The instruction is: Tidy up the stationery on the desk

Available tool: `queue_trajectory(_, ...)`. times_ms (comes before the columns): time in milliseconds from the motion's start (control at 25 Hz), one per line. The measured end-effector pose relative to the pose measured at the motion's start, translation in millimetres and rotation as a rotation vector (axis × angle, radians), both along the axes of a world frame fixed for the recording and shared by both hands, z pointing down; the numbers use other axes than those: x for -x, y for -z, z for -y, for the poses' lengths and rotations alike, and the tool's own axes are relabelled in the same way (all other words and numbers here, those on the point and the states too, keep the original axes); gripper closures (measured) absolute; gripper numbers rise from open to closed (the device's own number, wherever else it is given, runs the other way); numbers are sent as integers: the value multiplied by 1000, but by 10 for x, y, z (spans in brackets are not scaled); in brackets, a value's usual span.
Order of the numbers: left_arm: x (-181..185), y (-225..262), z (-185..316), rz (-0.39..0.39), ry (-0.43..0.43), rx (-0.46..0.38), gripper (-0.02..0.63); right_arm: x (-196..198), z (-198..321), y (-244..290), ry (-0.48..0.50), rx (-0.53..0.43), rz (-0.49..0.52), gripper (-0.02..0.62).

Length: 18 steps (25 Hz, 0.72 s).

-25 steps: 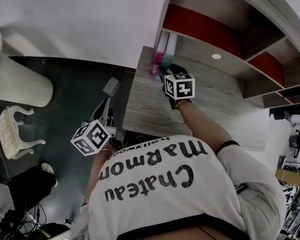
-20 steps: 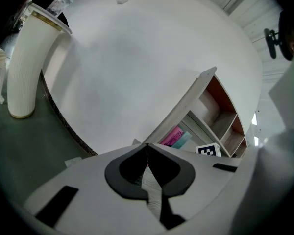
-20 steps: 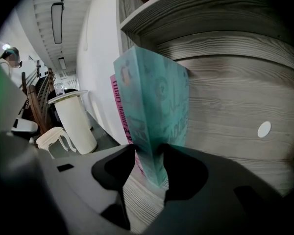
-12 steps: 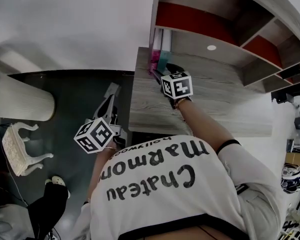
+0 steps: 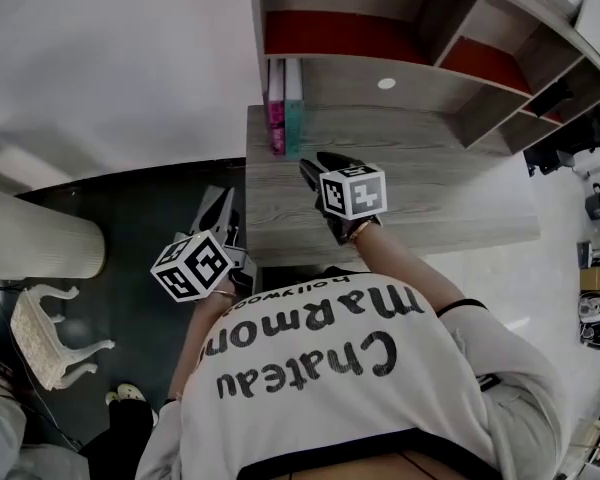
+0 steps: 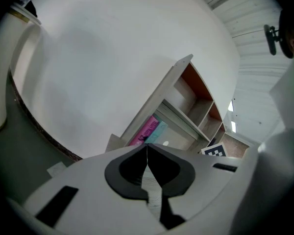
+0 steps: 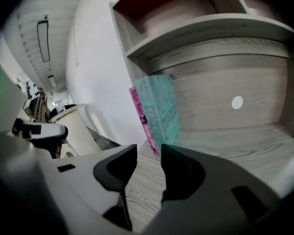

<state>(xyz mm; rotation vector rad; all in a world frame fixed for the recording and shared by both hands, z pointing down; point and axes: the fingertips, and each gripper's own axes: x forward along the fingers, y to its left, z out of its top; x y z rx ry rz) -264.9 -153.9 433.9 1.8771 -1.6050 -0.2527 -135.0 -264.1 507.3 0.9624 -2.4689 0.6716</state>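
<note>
Two books stand upright side by side at the left end of the wooden desk (image 5: 440,193), under the shelf unit: a pink book (image 5: 276,118) (image 7: 139,115) and a teal book (image 5: 293,113) (image 7: 162,110). My right gripper (image 5: 310,168) (image 7: 148,153) hovers over the desk a short way in front of them. It is open; its jaws have just been closing and hold nothing. My left gripper (image 5: 218,203) (image 6: 147,146) hangs off the desk's left edge over the dark floor, shut and empty, pointing towards the books.
The shelf unit (image 5: 380,68) with red-backed compartments rises behind the desk. A cream cylinder (image 5: 40,243) and a white ornate stool (image 5: 50,333) stand on the floor at the left. A white wall runs behind.
My right gripper has drawn back from the two books towards me; the books stay upright. The left gripper has shifted slightly towards the desk edge. The head view has swung.
</note>
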Motion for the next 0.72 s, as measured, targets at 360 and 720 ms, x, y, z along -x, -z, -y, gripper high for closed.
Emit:
queue_trajectory(360,-605,400,14,2,-43,-97,589,-653,-142,911,-85,-98,260,506)
queue_trajectory(720,-1369,581,-365,143,0,-146,589,-1340,-648,1498,34,-299,376,583)
